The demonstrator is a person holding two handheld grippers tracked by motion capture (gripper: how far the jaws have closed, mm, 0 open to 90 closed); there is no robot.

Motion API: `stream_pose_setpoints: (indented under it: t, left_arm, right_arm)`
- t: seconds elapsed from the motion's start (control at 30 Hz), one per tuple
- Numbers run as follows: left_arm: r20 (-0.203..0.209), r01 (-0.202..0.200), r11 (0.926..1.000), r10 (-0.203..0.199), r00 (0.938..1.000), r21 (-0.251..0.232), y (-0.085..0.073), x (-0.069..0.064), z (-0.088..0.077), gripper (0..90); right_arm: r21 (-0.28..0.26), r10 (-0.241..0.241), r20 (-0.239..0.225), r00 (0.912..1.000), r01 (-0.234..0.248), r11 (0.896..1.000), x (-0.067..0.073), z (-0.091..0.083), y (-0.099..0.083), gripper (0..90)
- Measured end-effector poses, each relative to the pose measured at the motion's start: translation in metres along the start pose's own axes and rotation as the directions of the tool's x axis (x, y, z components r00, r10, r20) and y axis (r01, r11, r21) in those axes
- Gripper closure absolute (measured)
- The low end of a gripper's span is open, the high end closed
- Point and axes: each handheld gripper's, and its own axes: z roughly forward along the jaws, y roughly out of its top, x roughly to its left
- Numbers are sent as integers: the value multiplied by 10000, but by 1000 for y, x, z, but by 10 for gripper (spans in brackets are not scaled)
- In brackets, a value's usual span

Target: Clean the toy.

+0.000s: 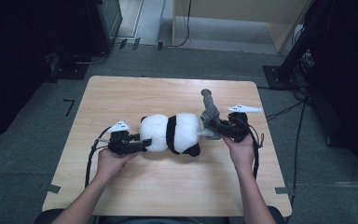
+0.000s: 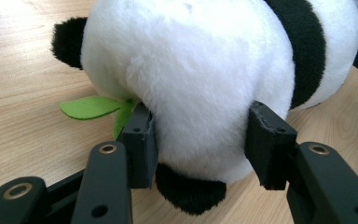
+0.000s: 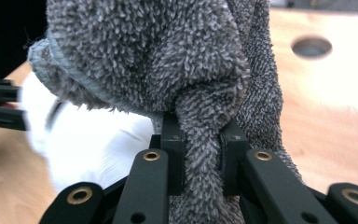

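Plush panda (image 1: 172, 133): white body, black band, black ears and paws.
Felt leaf (image 2: 91, 107): bright green.
Towel (image 3: 168, 60): grey, looped pile, plain.
Table (image 1: 168, 184): light wood grain.
Gripper jaws: black; brass-coloured rivets.
Floor (image 1: 23, 158): dark grey.

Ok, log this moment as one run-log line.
left gripper: shut on plush panda | right gripper: shut on grey cloth | table: panda lying

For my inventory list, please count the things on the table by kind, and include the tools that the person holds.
Plush panda: 1
Grey towel: 1
Hand-held gripper, left and right: 2
Total: 4
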Motion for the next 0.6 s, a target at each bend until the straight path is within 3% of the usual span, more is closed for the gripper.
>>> stream_pose_setpoints:
  t: [0.13, 0.23, 0.43, 0.6]
  left_arm:
    - [27, -2, 10000, 2, 10000, 62, 1, 1, 0, 498]
    - [-19, -63, 9999, 64, 10000, 94, 1, 1, 0, 498]
    - [-1, 8, 10000, -8, 10000, 78, 2, 1, 1, 501]
    - [8, 63, 9999, -63, 10000, 103, 2, 1, 1, 500]
  right_arm:
    - [87, -334, -645, 9974, 341, 9994, 18, 4, 4, 782]
    - [583, -535, -616, 9967, 571, 9967, 25, 20, -1, 779]
    - [852, -493, -286, 9984, 516, 9950, 16, 31, -15, 783]
    - [1019, 128, -668, 9977, -60, 9948, 3, 37, -26, 782]
